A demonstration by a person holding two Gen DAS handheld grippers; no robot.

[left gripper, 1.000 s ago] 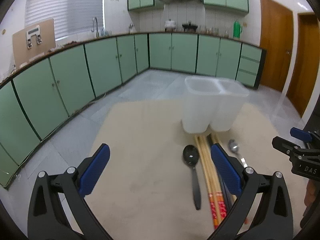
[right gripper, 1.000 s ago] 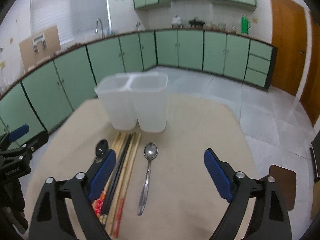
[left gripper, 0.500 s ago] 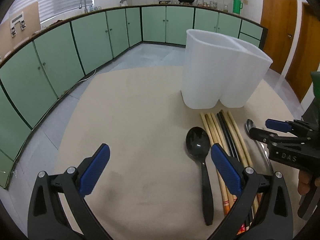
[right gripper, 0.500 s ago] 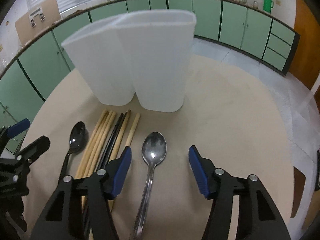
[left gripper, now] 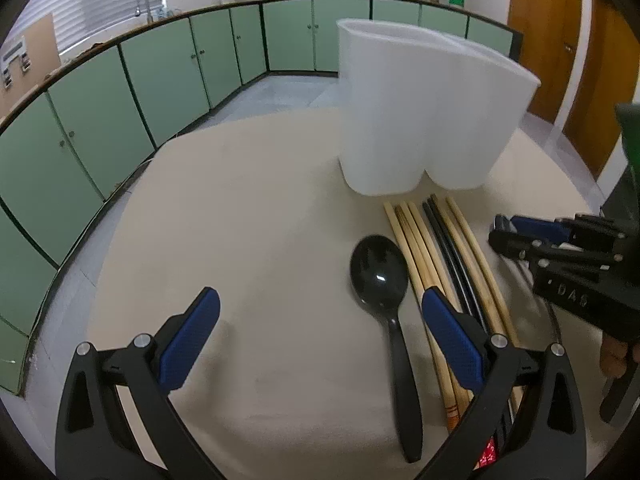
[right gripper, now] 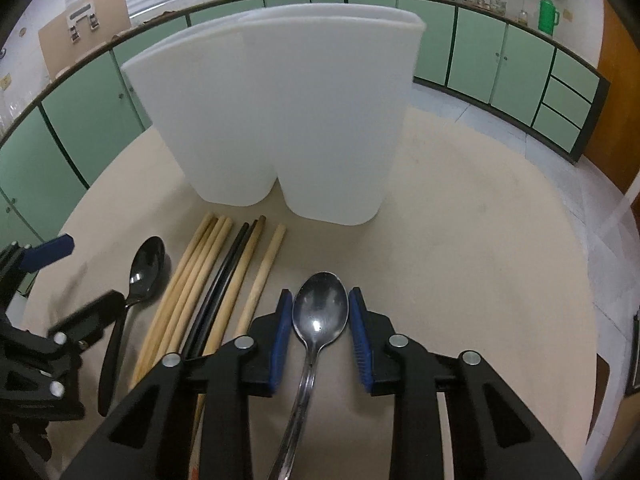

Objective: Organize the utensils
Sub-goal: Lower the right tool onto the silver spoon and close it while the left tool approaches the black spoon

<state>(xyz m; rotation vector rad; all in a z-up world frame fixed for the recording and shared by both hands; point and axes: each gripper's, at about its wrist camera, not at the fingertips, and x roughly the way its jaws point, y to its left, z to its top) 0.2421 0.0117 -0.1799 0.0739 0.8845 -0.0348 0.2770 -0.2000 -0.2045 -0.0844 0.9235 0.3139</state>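
Observation:
A white two-compartment holder (left gripper: 424, 120) (right gripper: 288, 120) stands on the beige round table (left gripper: 260, 240). In front of it lie a black spoon (left gripper: 384, 300) (right gripper: 136, 280), several wooden and black chopsticks (left gripper: 436, 260) (right gripper: 216, 280), and a metal spoon (right gripper: 316, 328). My right gripper (right gripper: 320, 332) is low over the table, its blue pads (right gripper: 280, 336) close on either side of the metal spoon's bowl with a small gap showing. It also shows in the left wrist view (left gripper: 560, 248). My left gripper (left gripper: 316, 344) is wide open and empty, just left of the black spoon.
Green kitchen cabinets (left gripper: 120, 92) curve around behind the table. Wooden doors (left gripper: 560, 40) stand at the far right. The table's edge runs along the left (left gripper: 100, 240) and the right (right gripper: 580, 240).
Both grippers moved down and forward toward the utensils. My right gripper narrowed from wide open to nearly closed around the metal spoon's bowl. The left gripper stayed wide open.

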